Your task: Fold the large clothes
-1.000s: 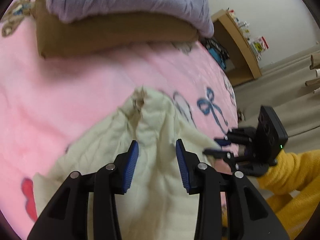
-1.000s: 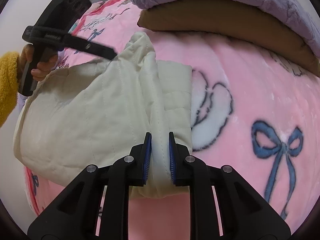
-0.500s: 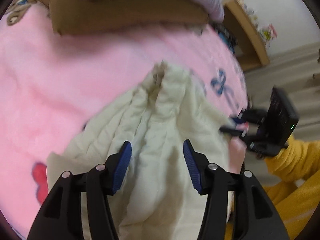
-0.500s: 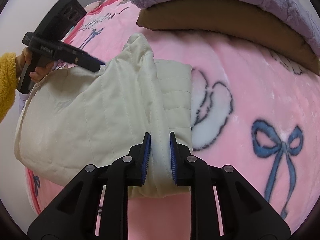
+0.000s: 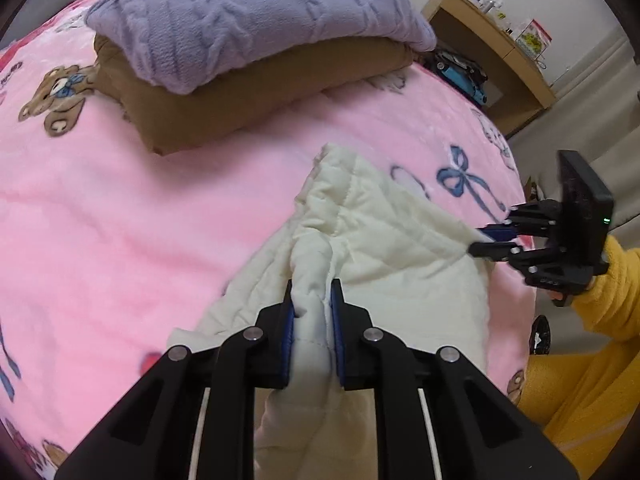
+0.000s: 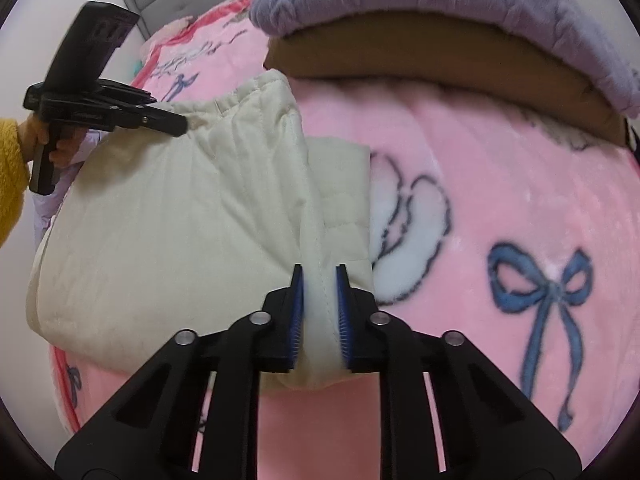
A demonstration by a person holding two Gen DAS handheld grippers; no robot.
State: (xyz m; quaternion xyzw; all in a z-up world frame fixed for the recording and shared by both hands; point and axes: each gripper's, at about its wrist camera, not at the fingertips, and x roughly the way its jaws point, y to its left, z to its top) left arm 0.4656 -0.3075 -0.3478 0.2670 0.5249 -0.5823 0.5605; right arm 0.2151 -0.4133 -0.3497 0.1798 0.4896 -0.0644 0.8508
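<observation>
Your left tool point(image 5: 311, 294) was closing, a ridge of the one cream quilted garment point(image 5: 384, 236) pinched between its pads; your right tool point(image 6: 320, 280) clenched the opposite edge. The garment lay on the pink bed point(image 5: 120, 208), spanning both tools, two folded blankets point(image 5: 248, 48) beyond.

Both wrist views look down, close, sharing the bed point(image 5: 120, 216).

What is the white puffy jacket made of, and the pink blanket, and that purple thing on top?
The white jacket looks like matte, padded, quilted fabric: stitched lines divide it into soft panels. The pink blanket looks like plush fleece, with a fuzzy, slightly shiny nap and printed bows and bears. The purple thing seems a thick knit or textured fleece, showing raised cable-like ridges.
</observation>
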